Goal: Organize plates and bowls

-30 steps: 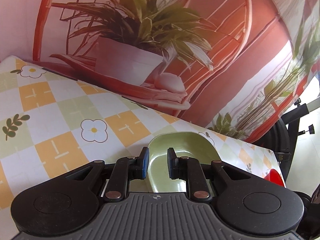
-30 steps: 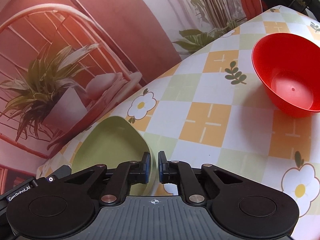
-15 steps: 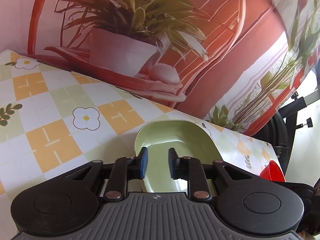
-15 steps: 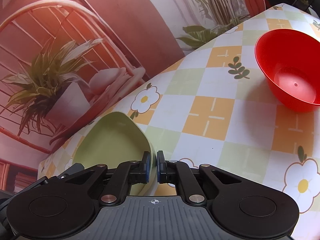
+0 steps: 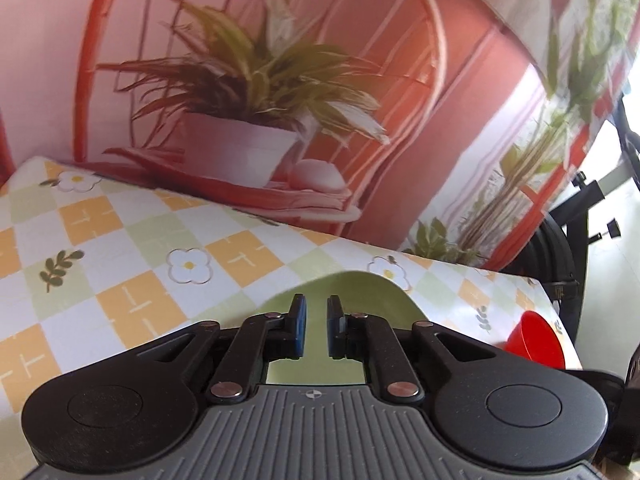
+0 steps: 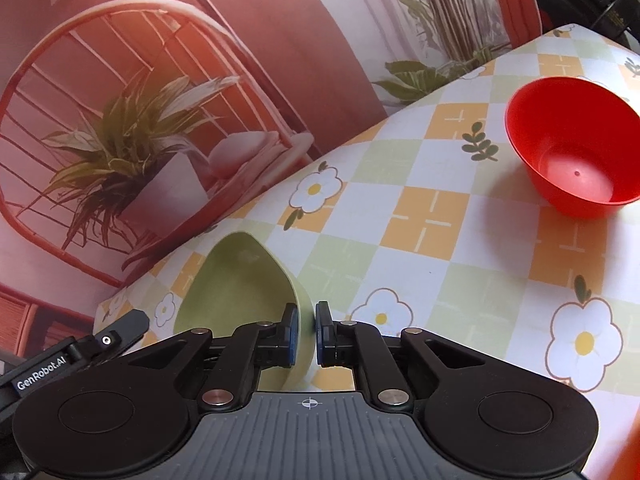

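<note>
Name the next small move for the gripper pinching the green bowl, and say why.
Probably carry the pale green plastic bowl toward the red plastic bowl. The right hand-held gripper already clamps its rim and tilts it; the red bowl sits upright, open and apart, so nesting looks likely.

Red bowl (image 6: 576, 160): smooth plastic, slight sheen. Green bowl (image 6: 240, 280): smooth matt plastic. Table (image 6: 440, 240): covered in a smooth printed checked sheet, faintly glossy; fingers (image 6: 289, 336): matt black plastic, blue pads, metal rivets.
</note>
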A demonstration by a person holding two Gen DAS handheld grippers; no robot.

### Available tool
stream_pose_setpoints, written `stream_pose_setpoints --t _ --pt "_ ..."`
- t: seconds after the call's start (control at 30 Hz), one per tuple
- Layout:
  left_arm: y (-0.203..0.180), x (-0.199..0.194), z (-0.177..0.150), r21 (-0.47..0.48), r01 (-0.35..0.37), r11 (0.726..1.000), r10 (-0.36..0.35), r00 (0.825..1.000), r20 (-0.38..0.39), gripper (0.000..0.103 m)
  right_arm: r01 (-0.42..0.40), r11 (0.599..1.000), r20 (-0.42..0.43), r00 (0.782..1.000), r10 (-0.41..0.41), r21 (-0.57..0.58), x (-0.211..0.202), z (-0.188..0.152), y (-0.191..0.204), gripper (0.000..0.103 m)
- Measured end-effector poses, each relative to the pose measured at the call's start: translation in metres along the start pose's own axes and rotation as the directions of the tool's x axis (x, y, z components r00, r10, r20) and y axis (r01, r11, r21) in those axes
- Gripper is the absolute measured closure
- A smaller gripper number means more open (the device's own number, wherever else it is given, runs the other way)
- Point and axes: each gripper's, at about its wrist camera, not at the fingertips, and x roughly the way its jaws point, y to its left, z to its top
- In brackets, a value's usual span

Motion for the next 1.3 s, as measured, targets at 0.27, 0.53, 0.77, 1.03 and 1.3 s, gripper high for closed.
stream_pose_setpoints --t 0.27,0.53,0.77,1.03,1.3 --pt "0.019 0.016 -0.006 0.028 -0.059 0.998 0.059 0.998 -0.029 0.073 0.010 1.000 -0.010 1.000 -0.010 -0.028 0.005 -0.003 -0.001 0.096" --pt "0.023 0.032 -0.021 0.030 -0.040 0.999 0.041 0.998 -0.055 0.088 0.020 0.999 -0.032 0.999 -0.021 -0.043 0.011 -0.005 -0.001 0.097" --pt "0.020 0.014 -0.018 0.033 -0.042 0.999 0.043 0.999 -0.031 0.096 0.005 1.000 -0.034 0.999 -0.005 -0.027 0.000 -0.007 -0.002 0.097" --pt "-0.004 -0.042 -0.008 0.071 -0.029 0.997 0.026 0.999 0.046 0.096 -0.060 0.998 0.013 0.998 0.060 -0.002 -0.047 -0.007 0.002 0.098" --pt "-0.043 -0.097 -0.013 0.125 -0.002 0.992 -0.011 0.995 0.098 0.095 -0.122 0.993 0.089 0.989 0.122 -0.004 -0.116 -0.010 -0.008 0.098"
